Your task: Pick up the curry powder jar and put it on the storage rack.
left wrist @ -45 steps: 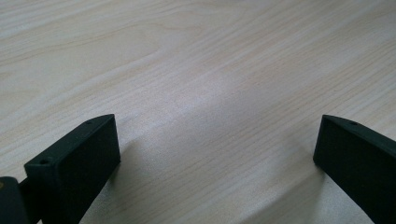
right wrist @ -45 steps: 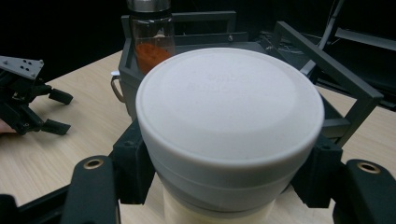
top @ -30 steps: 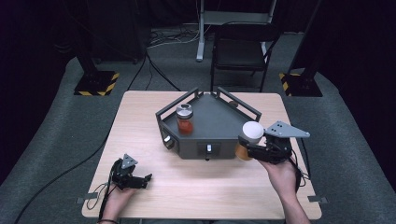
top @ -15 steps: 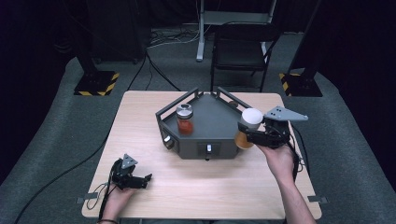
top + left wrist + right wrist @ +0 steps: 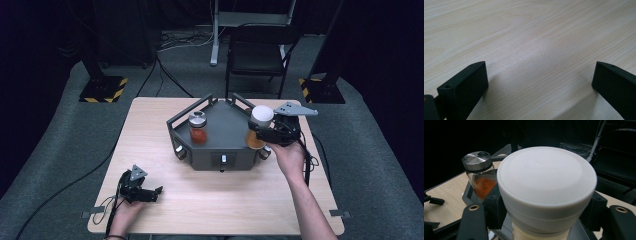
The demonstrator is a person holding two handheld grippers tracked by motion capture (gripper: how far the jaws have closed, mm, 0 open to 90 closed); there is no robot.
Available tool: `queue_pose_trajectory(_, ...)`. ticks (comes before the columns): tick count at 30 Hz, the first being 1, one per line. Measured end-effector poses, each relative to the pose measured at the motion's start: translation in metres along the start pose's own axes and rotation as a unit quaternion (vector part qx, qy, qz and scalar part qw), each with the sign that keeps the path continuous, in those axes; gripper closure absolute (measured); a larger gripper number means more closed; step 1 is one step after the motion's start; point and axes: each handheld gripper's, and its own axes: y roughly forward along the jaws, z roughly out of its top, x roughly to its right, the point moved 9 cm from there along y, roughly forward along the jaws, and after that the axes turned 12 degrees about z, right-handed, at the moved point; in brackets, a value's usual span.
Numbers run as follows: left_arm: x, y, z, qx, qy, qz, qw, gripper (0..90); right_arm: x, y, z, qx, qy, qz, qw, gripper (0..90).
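Two grippers | right gripper jaws clamp white-lidded jar | left gripper jaws wide, empty

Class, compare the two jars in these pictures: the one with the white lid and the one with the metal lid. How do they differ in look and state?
The white-lidded jar is clamped in the right gripper at the grey tray's right edge; the metal-lidded jar stands free inside the tray. The first has a broad white plastic lid, the second a smaller silver one. The second holds red-orange contents. Both stand upright.
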Motion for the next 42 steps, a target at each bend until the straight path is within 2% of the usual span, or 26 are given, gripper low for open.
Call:
queue_pose_trajectory(8,0.000,0.000,0.000,0.000,0.000,0.000,1.0000,0.1,0.006,0.017,0.000,0.005,0.008,-0.001,1.0000,33.2)
queue_pose_trajectory(10,0.000,0.000,0.000,0.000,0.000,0.000,1.0000,0.1,0.006,0.022,0.000,0.000,0.004,-0.006,1.0000,33.2)
queue_pose_trajectory(17,0.000,0.000,0.000,0.000,0.000,0.000,1.0000,0.1,0.014,0.036,-0.005,-0.009,0.013,-0.010,0.9998,33.2)
queue_pose_trajectory(21,0.000,0.000,0.000,0.000,0.000,0.000,1.0000,0.1,0.019,0.040,-0.007,-0.011,0.021,-0.011,0.9996,33.2)
queue_pose_trajectory(31,0.000,0.000,0.000,0.000,0.000,0.000,1.0000,0.1,0.020,0.050,-0.009,-0.026,0.020,-0.012,0.9994,33.1)
queue_pose_trajectory(35,0.000,0.000,0.000,0.000,0.000,0.000,1.0000,0.1,0.022,0.051,-0.012,-0.018,0.024,-0.011,0.9995,33.0)
queue_pose_trajectory(42,0.000,0.000,0.000,0.000,0.000,0.000,1.0000,0.1,0.021,0.052,-0.012,-0.021,0.022,-0.011,0.9995,32.7)
